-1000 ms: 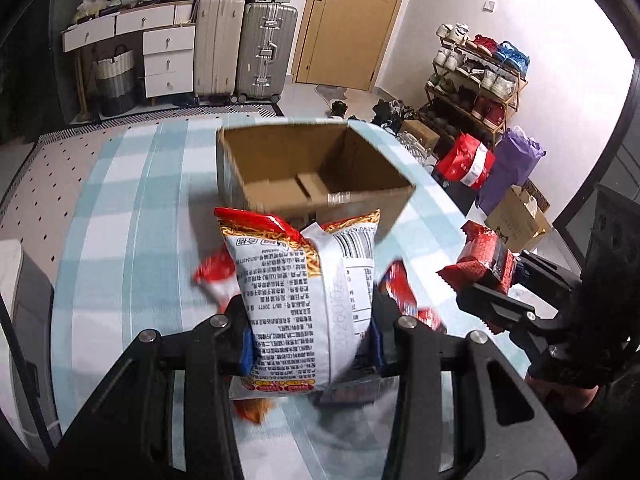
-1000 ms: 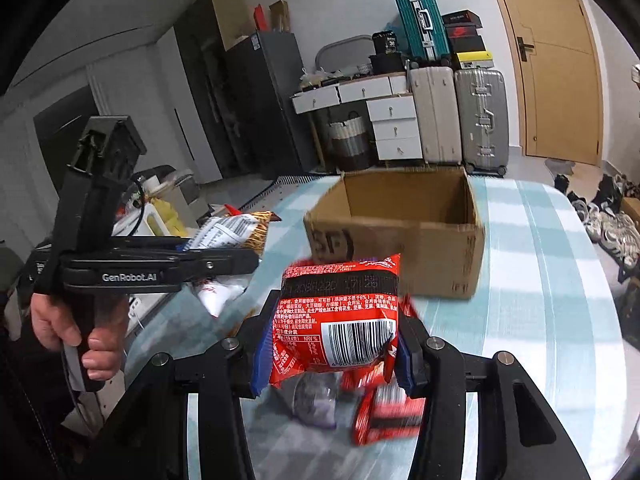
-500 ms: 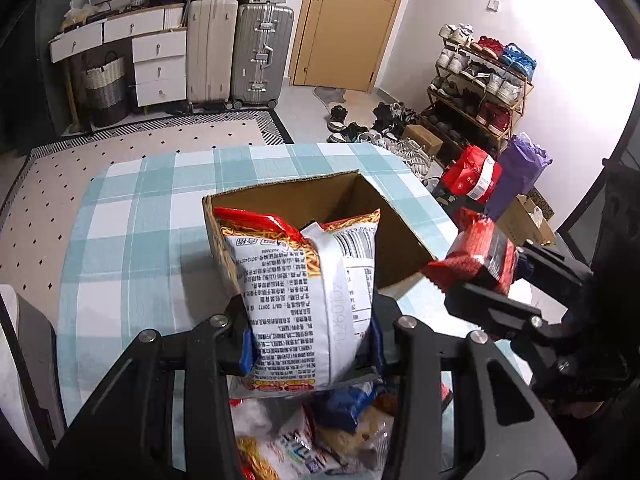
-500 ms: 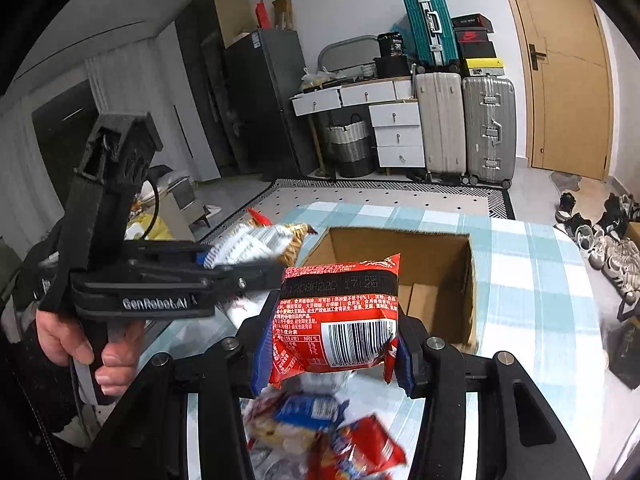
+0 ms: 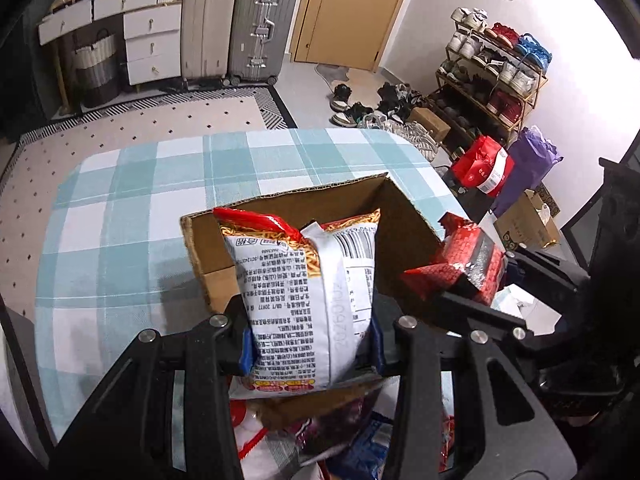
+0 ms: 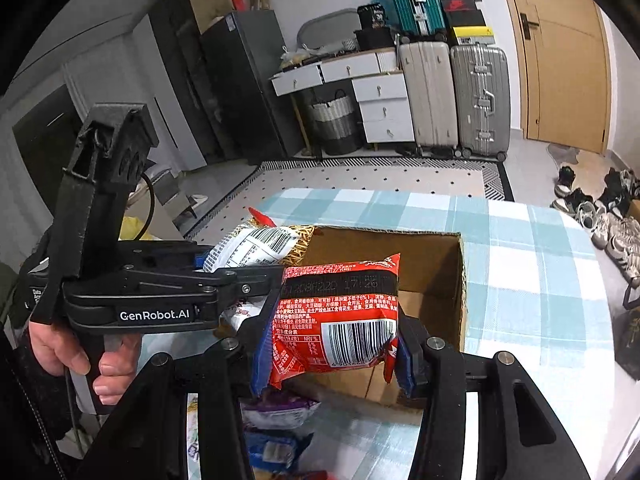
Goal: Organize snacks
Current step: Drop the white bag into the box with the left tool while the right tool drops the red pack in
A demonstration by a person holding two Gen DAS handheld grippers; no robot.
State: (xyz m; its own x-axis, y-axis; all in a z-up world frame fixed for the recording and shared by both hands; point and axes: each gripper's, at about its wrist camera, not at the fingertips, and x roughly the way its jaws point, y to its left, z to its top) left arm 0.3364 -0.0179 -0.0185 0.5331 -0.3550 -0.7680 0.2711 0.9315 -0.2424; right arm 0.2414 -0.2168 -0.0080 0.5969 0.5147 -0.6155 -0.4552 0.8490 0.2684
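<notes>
Now left gripper (image 5: 310, 344) angled down, clamps white noodle packet (image 5: 308, 300) above cardboard box (image 5: 404, 208) on bench (image 5: 120, 208); right gripper (image 6: 326, 360), beside it, pinches red snack packet (image 6: 336, 316) over box.

The left hand-held gripper (image 5: 312, 340) points steeply downward, its blue pads (image 5: 246, 346) pressed against both sides of a packet. The right hand-held gripper (image 6: 328, 352) tilts down less steeply, its jaws likewise clamped on a packet. A bare hand (image 6: 76, 354) wraps the left tool's black grip from below.
</notes>
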